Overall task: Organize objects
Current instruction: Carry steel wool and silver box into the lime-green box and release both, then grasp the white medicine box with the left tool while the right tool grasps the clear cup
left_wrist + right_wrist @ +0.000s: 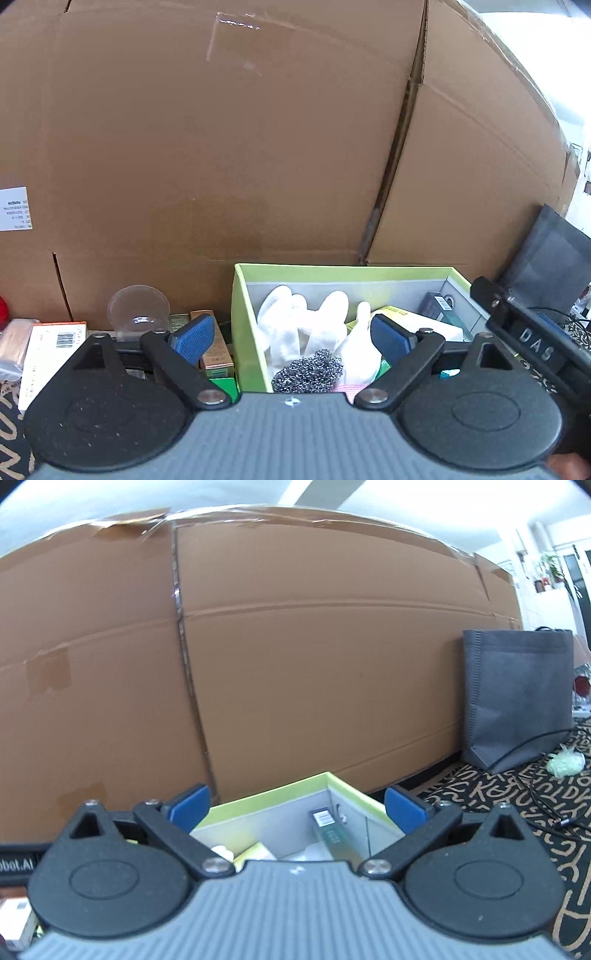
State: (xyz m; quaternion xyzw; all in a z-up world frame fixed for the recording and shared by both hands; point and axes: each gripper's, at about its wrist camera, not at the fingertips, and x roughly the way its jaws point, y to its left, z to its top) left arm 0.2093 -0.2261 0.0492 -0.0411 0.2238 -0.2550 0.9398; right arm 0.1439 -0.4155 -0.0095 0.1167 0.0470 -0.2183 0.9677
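Note:
A lime-green open box (pixel 242 314) with grey inner walls stands against a large cardboard carton. Inside it lie white gloves (pixel 295 325), a steel-wool scourer (pixel 308 371), a yellow-and-white packet (pixel 413 321) and a dark green boxed item (pixel 439 306). My left gripper (pixel 293 339) is open and empty, hovering over the box's near left corner. My right gripper (pixel 297 806) is open and empty above the same box (pixel 332 781), where the dark green boxed item (pixel 334 836) leans in the far corner. The right gripper's body (pixel 532 336) shows at the right of the left wrist view.
Left of the box sit a clear plastic cup (pixel 138 310), a tan carton (pixel 214 347), a white barcoded box (pixel 51 354) and a wrapped packet (pixel 14 347). A grey fabric bag (pixel 517 694), a black cable (pixel 546 801) and a pale green wad (pixel 565 762) lie on the letter-patterned cloth (pixel 491 786).

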